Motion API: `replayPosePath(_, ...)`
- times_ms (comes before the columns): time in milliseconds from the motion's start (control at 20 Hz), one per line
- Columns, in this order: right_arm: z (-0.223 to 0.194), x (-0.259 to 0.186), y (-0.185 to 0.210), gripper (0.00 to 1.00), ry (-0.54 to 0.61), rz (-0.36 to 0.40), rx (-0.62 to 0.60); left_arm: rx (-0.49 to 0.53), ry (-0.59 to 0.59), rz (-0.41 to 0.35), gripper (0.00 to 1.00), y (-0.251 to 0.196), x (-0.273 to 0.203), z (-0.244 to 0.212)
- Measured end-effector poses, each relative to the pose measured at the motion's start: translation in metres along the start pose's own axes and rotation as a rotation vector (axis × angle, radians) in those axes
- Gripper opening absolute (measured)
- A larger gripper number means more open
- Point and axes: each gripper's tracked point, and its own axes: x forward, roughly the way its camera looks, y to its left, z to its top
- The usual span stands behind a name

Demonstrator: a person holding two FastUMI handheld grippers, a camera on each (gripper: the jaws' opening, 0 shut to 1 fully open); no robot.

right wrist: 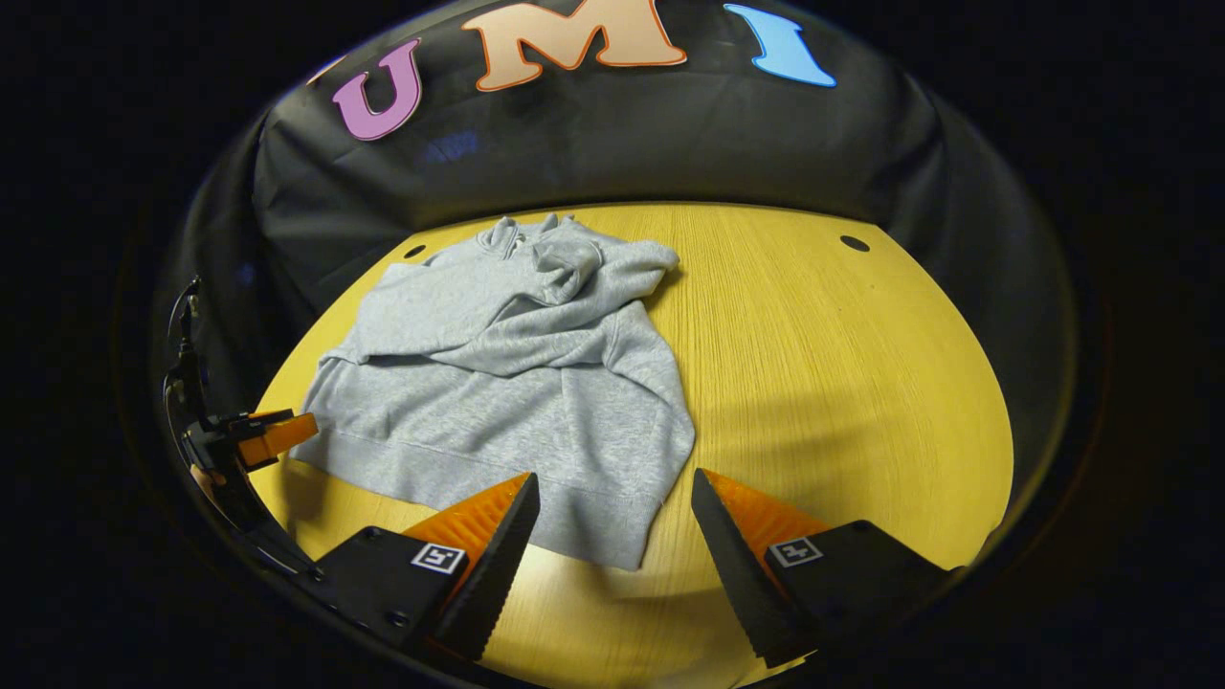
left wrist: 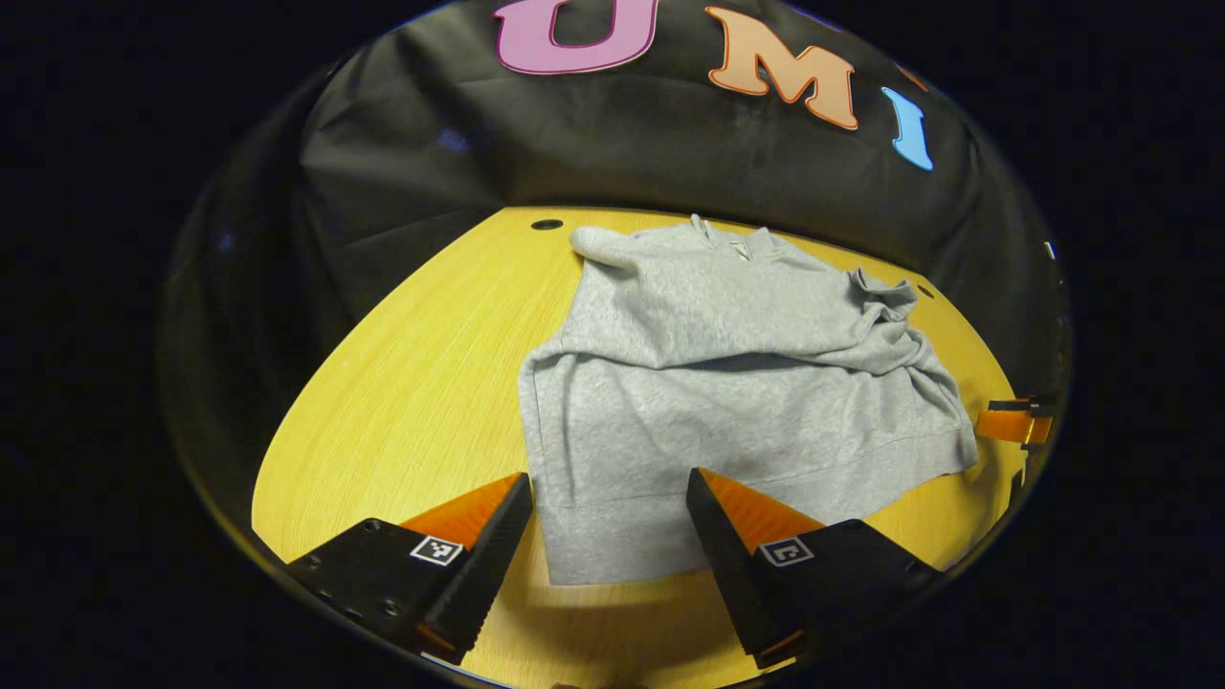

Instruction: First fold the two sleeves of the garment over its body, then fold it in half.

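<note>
Both sleeves are seen folded over the grey fleece sweatshirt (left wrist: 737, 383), frame centre, on the yellow wooden desk (left wrist: 421, 383). Left tongs (left wrist: 609, 483) and right tongs (right wrist: 615, 483) are held wide, empty, at the hem; halving judged next.

Yellow wood-grain tabletop (right wrist: 842, 383) with small dark holes (right wrist: 855, 243) near its far edge; creased black cloth wall (right wrist: 593, 144) across upper frame, dimly lit.

No readable words, brands or numbers stand on anything here. The left gripper (left wrist: 609, 478) carries a small square black-and-white marker tag (left wrist: 436, 550) behind each fingertip, and so does the right gripper (right wrist: 614, 478); they look like coded patterns, perhaps, not lettering.
</note>
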Motion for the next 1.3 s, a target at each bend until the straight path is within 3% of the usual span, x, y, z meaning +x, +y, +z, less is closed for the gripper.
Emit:
replayPosePath(400,-0.032,0.018,0.001,0.96,0.093,-0.045,-0.072,-0.003,0.006,0.014,0.97,-0.001,0.002,-0.008)
replayPosePath(500,-0.032,0.018,0.003,1.0,0.096,-0.036,-0.074,0.004,0.005,0.005,0.97,-0.002,0.002,-0.009)
replayPosePath(650,-0.033,0.017,0.003,0.93,0.119,-0.039,-0.08,0.012,-0.003,-0.005,0.97,-0.002,0.003,-0.007)
replayPosePath(700,-0.033,0.018,0.004,0.98,0.13,-0.041,-0.075,0.01,-0.002,-0.002,0.97,-0.002,0.003,-0.009)
replayPosePath(750,-0.033,0.017,0.003,0.93,0.135,-0.043,-0.073,0.01,-0.006,-0.002,0.96,-0.002,0.003,-0.008)
replayPosePath(900,-0.034,0.018,0.005,0.98,0.143,-0.044,-0.08,0.012,-0.003,0.006,0.95,-0.002,0.003,-0.008)
replayPosePath(950,-0.033,0.018,0.005,0.92,0.147,-0.042,-0.088,0.011,-0.001,0.007,0.95,-0.003,0.004,-0.008)
replayPosePath(1050,-0.033,0.018,0.008,0.92,0.153,-0.037,-0.082,0.014,0.002,0.007,0.94,-0.003,0.005,-0.007)
replayPosePath(1150,-0.034,0.018,0.013,0.82,0.154,-0.03,-0.081,0.014,0.007,-0.005,0.9,-0.006,0.006,-0.006)
replayPosePath(1250,-0.035,0.019,0.018,0.68,0.152,-0.028,-0.074,0.004,0.006,-0.017,0.72,-0.011,0.007,-0.005)
replayPosePath(1300,-0.035,0.019,0.018,0.57,0.15,-0.032,-0.074,0.0,0.006,-0.024,0.56,-0.015,0.008,-0.004)
